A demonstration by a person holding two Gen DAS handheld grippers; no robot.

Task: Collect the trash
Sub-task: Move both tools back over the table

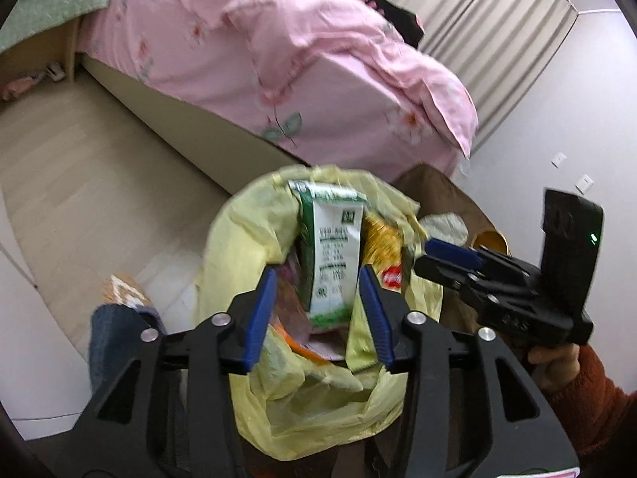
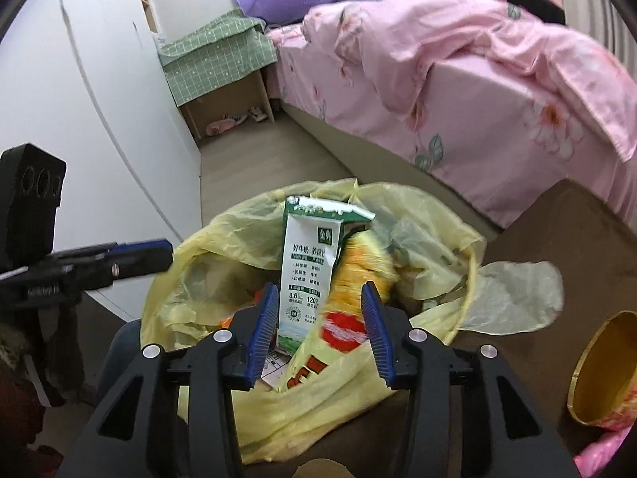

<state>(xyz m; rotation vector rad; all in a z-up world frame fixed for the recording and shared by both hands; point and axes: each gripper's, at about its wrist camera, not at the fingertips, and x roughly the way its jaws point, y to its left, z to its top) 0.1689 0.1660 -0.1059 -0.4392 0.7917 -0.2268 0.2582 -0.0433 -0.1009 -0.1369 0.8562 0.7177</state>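
A bin lined with a yellow trash bag (image 1: pixel 254 231) (image 2: pixel 207 247) holds trash. A green-and-white milk carton (image 1: pixel 330 255) (image 2: pixel 306 275) stands upright in it beside a yellow snack wrapper (image 1: pixel 380 239) (image 2: pixel 358 263) and a red-logo packet (image 2: pixel 342 330). My left gripper (image 1: pixel 318 275) is open just above the bag, its fingers either side of the carton without touching. My right gripper (image 2: pixel 318 290) is open above the same bag. Each gripper shows side-on in the other view, the right (image 1: pixel 446 253) and the left (image 2: pixel 131 255).
A bed with a pink floral cover (image 1: pixel 302 63) (image 2: pixel 458 79) stands behind the bin. A brown surface (image 2: pixel 557 239) holds a clear plastic bag (image 2: pixel 513 294) and a gold-lined bowl (image 2: pixel 605 366). A nightstand under green cloth (image 2: pixel 215 55) stands far left.
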